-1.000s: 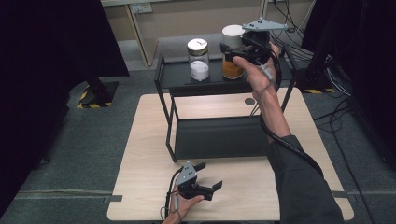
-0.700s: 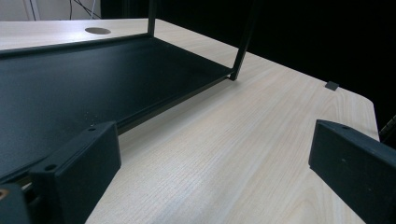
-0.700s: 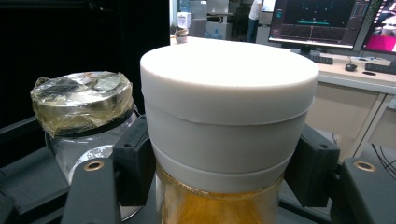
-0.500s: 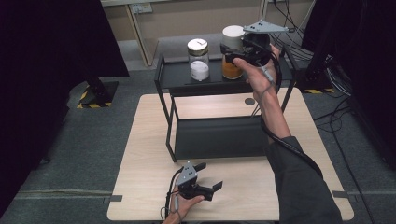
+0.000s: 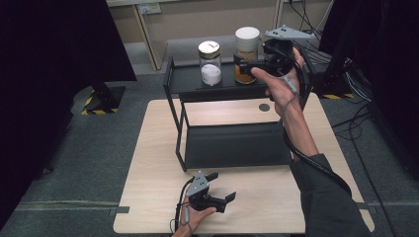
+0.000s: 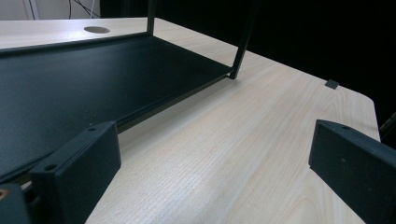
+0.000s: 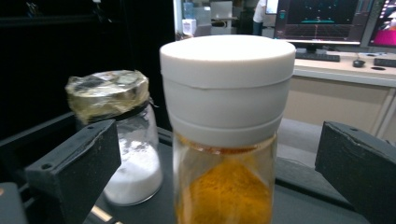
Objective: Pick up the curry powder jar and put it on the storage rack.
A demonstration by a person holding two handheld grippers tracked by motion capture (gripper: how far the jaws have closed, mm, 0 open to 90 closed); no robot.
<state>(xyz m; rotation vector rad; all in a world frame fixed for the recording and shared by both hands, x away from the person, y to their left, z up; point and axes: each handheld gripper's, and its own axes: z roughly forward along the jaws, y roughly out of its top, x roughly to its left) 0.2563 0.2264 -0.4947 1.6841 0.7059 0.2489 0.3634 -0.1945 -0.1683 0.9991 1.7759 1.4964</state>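
The right gripper (image 5: pixel 247 63) had just been opening; its jaws stood wide, clear of the white-capped glass jar of orange powder (image 7: pixel 226 140) between them, upright on the black metal rack's top shelf (image 5: pixel 190 79). The left gripper (image 5: pixel 222 190) rested open, empty.

A clear glass jar of orange powder (image 7: pixel 224 186), capped with a tall white plastic lid, is standing upright on the top shelf of a black metal rack (image 5: pixel 192 81). It is sitting just beside a second clear glass jar holding white powder (image 5: pixel 210 63), the two standing apart.
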